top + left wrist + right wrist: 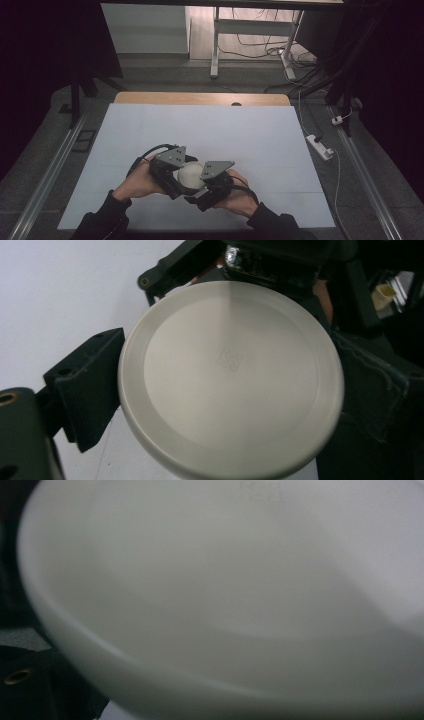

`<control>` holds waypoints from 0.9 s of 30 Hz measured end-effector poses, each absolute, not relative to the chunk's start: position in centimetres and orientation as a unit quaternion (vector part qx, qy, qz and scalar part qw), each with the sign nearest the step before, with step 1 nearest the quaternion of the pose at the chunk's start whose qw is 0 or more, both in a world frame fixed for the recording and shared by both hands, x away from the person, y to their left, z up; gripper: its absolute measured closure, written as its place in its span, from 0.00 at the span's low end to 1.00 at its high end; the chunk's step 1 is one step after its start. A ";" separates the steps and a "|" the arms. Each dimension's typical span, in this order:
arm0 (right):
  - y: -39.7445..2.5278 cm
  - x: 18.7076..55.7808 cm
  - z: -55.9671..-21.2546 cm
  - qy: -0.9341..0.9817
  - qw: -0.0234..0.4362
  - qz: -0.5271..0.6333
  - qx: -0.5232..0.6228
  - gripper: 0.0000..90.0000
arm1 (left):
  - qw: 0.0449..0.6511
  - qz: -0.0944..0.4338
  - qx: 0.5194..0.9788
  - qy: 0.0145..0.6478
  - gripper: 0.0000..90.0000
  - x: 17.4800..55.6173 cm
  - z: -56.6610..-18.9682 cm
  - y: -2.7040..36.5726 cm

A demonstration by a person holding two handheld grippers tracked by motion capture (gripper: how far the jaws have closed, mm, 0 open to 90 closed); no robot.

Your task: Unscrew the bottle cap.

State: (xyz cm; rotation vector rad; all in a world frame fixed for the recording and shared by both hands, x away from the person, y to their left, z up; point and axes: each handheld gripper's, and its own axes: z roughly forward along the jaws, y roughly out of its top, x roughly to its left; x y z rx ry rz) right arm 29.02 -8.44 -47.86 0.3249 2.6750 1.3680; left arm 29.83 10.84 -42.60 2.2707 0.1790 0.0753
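A white round bowl point(191, 175) is held above the pale table sheet point(200, 130), between my two grippers. In the left gripper view its underside point(230, 375) faces the camera, with a flat foot ring and a small stamped mark. My left gripper point(172, 172) has one black jaw against each side of the rim, shut on the bowl. My right gripper point(212, 182) meets the bowl from the other side, and its body point(260, 260) shows behind the far rim. In the right gripper view the bowl point(225, 605) is a close blur, so the jaws' state is hidden.
The wooden table edge point(200, 98) runs along the far side of the sheet. Beyond it stand white desk legs point(216, 45) and loose cables on the floor. A power strip point(320, 146) lies off the table's right side. Metal rails point(45, 175) flank the table.
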 end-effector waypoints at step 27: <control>-9.0 30.6 -48.6 0.872 0.108 0.432 0.204 0.07 | 0.417 0.087 0.878 0.220 0.09 30.1 -42.5 9.0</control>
